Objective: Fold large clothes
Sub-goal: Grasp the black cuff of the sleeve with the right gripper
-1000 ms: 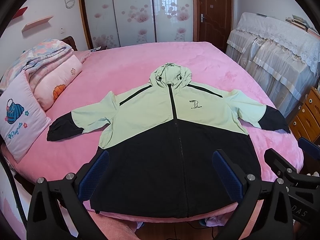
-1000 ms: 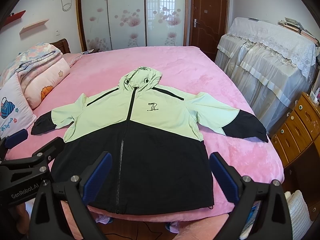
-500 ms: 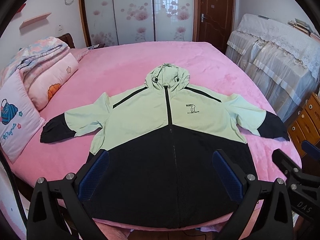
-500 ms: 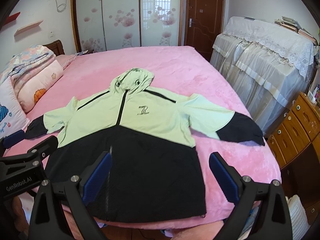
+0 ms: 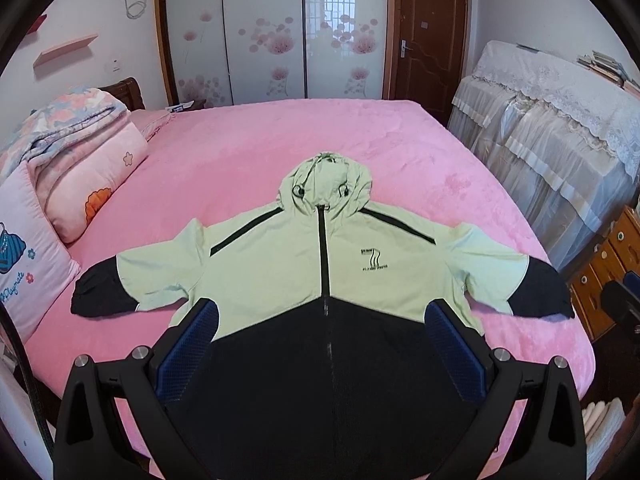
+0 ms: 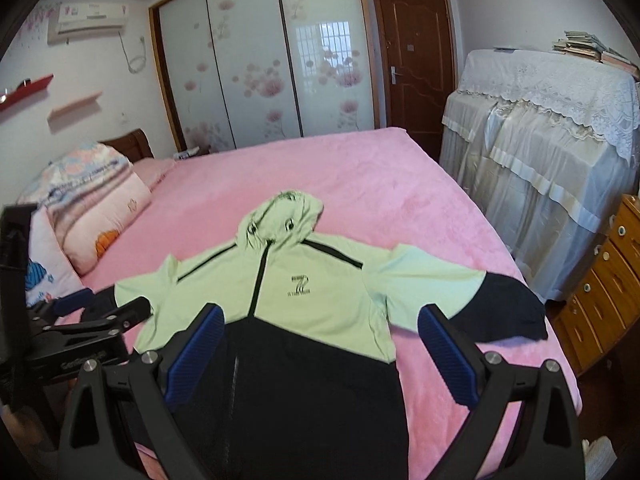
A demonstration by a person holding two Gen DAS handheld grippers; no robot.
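Observation:
A hooded jacket (image 5: 304, 272), light green above and black below, lies flat and face up on the pink bed (image 5: 248, 148), zipper closed, both sleeves spread out. It also shows in the right wrist view (image 6: 320, 300). My left gripper (image 5: 320, 352) is open and empty, hovering above the black lower half. My right gripper (image 6: 320, 356) is open and empty, also above the lower half. The left gripper's body (image 6: 80, 336) shows at the left of the right wrist view. The jacket's hem is hidden below the grippers.
Pillows and a folded quilt (image 5: 76, 160) lie at the bed's left. Cloth-covered furniture (image 5: 560, 140) and a wooden drawer chest (image 5: 608, 264) stand to the right. A sliding wardrobe (image 5: 272, 32) and a door (image 5: 428, 36) are behind the bed.
Both grippers have moved forward over the jacket and closer to it. The right gripper's view has tilted upward. The jacket has not moved.

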